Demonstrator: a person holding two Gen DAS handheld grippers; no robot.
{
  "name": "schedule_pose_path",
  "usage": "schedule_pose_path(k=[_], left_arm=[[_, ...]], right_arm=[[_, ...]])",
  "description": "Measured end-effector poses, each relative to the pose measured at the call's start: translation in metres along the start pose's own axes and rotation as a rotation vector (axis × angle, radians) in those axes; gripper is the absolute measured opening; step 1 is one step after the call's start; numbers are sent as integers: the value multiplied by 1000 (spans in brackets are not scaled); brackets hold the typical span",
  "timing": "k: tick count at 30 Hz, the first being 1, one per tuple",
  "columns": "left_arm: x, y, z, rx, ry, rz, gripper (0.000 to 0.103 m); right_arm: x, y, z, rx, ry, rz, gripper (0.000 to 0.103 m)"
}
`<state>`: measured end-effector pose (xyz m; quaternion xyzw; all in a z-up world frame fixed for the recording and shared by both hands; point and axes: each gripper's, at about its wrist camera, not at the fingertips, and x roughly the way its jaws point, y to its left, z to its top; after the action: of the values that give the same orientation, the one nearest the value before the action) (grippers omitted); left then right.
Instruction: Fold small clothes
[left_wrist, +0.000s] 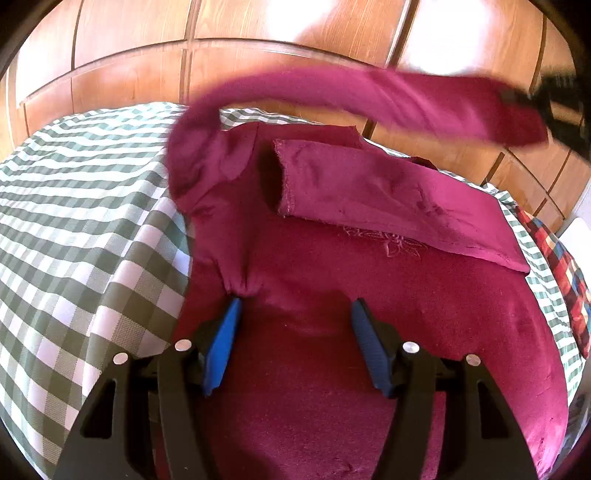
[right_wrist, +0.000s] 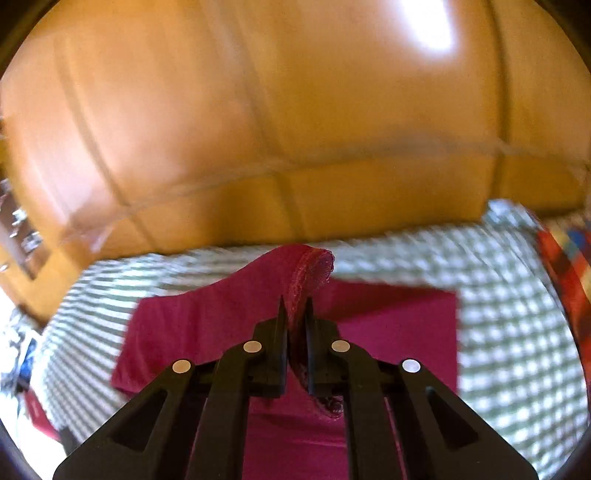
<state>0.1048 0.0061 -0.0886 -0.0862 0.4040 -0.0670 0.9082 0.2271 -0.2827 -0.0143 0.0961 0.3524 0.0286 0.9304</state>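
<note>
Midway through folding, by the look of it. Magenta top (left_wrist: 332, 295) spread on the checked bedspread (left_wrist: 74, 221) of the bed, one sleeve (left_wrist: 388, 199) already laid across the chest. Other sleeve (left_wrist: 369, 99) lifted clear in a blurred arc, its hemmed cuff (right_wrist: 306, 273) pinched tight between the fingers of the right gripper (right_wrist: 295, 317), fully closed. Left gripper (left_wrist: 293, 306) poised over the body near the shoulder, fingers parted about halfway, one blue fingertip (left_wrist: 232, 306) touching a puckered bit of cloth, nothing clamped. Left to do, probably: second sleeve laid across, then body folded up.
</note>
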Motion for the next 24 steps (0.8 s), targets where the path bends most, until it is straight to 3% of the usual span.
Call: schedule_pose_path(k=[3,6,11,15,20,24], left_arm=[[0,-1,0,1,1,2,63],[1,-1,-1,4,4,4,63],[2,-3,-1,7,17,14,63],[-9,3,11,-24,37,-4,63],[-31,-4,43,9,-63,-16,63],[-24,-16,76,36,-104,-11,64]], right_arm=[[27,-49,-20,76,75,-112,6],[50,-87,-42,163,148,-152,6],[63,-117,-61,271,173,-67,6],[43,-117,-58,257,138,-62,42],[10,-88,-50,148,49,-66,45],[19,-51,-54,37,71,-24,45]])
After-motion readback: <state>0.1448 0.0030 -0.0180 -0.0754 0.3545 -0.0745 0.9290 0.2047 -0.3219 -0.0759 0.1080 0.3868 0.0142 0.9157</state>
